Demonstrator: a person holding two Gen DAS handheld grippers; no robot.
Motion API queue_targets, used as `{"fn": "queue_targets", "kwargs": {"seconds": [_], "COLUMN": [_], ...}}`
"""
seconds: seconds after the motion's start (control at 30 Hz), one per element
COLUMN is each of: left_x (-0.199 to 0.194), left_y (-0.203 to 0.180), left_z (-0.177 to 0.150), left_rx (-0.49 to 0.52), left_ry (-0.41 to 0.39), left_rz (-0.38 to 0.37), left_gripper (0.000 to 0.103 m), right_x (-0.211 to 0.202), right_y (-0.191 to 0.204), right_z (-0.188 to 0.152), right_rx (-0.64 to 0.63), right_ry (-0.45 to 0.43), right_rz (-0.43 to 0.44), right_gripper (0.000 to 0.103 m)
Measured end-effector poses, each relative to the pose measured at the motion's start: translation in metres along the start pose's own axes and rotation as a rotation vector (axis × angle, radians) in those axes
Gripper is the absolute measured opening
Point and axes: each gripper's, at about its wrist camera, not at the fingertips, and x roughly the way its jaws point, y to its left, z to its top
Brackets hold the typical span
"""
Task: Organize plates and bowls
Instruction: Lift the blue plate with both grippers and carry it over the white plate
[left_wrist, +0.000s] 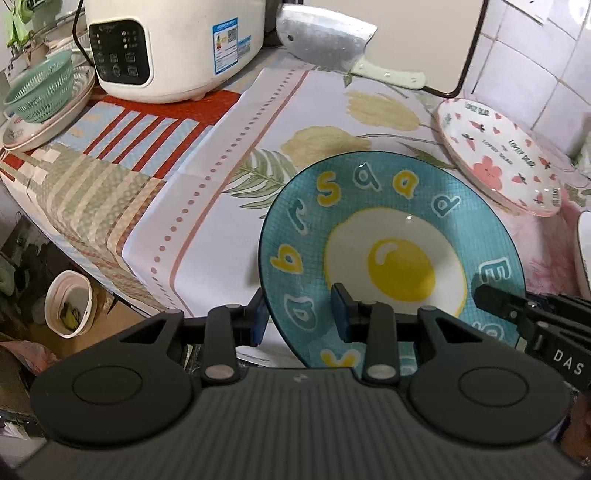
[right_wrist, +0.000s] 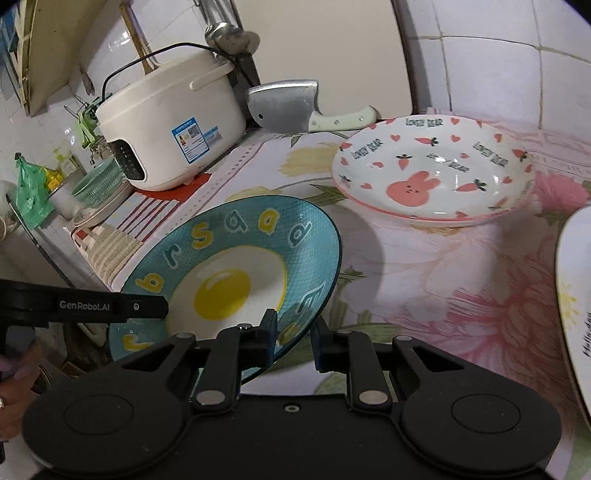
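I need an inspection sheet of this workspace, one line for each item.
Surface: counter under a floral cloth.
Job's things: blue egg plate tilted; pink rabbit plate behind; white plate at right edge.
Clutter: rice cooker, cleaver, green basket on stacked plates.
Grippers: left gripper and right gripper each straddle the blue plate's rim; contact unclear.
Cables: black cord over the cooker.
Surroundings: white tiled wall.

Open floral cloth on the counter is lying between the egg plate and the rabbit plate. Rice cooker and cleaver are crowding the back edge. White plate is blocking the right side.
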Motion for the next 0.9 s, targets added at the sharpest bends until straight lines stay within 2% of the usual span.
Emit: {"fn": "queue_targets", "kwargs": {"seconds": [0.43,0.57,0.9], "left_x": [-0.06,-0.077,-0.116], "left_y": [-0.053,-0.072,-0.128], "left_z": [0.002,0.002,0.001], "left_rx": [0.059,0.075,0.118], "left_ry": [-0.024,-0.032,-0.082], "left_rz": [-0.04,-0.077,-0.139], "left_gripper": [0.034,0.034,0.033], "right_x": [-0.076,-0.108,-0.175], "right_y": [-0.018,-0.028,-0.047], "right_z": [0.012,0.011,0.006], "right_rx": [0.043,0.081,0.061], "right_ry": [-0.012,-0.044,-0.137], "right_rz": [-0.025,-0.029,-0.104], "right_gripper": [0.023,0.023,0.023]}}
